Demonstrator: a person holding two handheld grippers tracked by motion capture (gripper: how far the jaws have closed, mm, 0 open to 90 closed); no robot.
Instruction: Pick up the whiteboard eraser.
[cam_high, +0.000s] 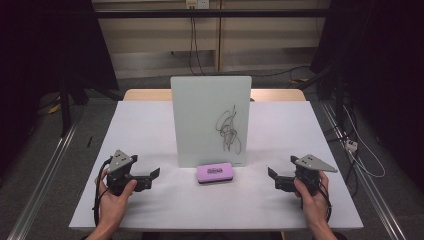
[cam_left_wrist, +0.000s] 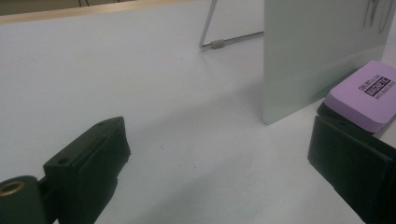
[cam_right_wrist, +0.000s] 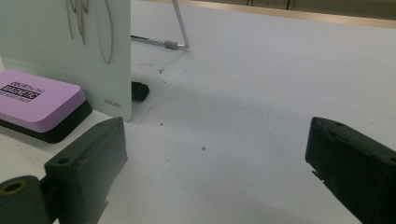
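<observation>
- Left gripper (cam_high: 150, 178) was held in the person's left hand (cam_high: 116, 196) low over the white worktop (cam_high: 150, 125), fingers (cam_left_wrist: 88, 158) spread wide, nothing between them.
- Right gripper (cam_high: 277, 178) was held in the right hand (cam_high: 311, 195) at the opposite side, fingers (cam_right_wrist: 86, 161) also spread wide, nothing between them.
- The two grippers pointed inward toward each other, well apart.
- A purple eraser (cam_high: 215, 172) with a black base lay flat on the worktop between the two sets of fingers, roughly midway, touched by neither.
- In the left gripper view the eraser (cam_left_wrist: 366, 95) sat just beyond the right-hand finger, partly hidden behind it.
- In the right gripper view the eraser (cam_right_wrist: 37, 102) sat just beyond the left-hand finger, near its tip; contact there was not clear.
- A small whiteboard (cam_high: 210, 120) stood upright just behind the eraser, farther from the fingers, with a black scribble (cam_high: 229, 129) on its right half.
- The whiteboard (cam_left_wrist: 317, 51) leaned on a wire stand (cam_left_wrist: 219, 39) behind it; the same stand (cam_right_wrist: 175, 32) appeared in the right gripper view past the board's edge (cam_right_wrist: 70, 51).
- A small dark object (cam_right_wrist: 139, 91) sat at the foot of the board behind its corner; could not tell what it was.
- Small printed logo on the board's lower corner, too small to read surely.
</observation>
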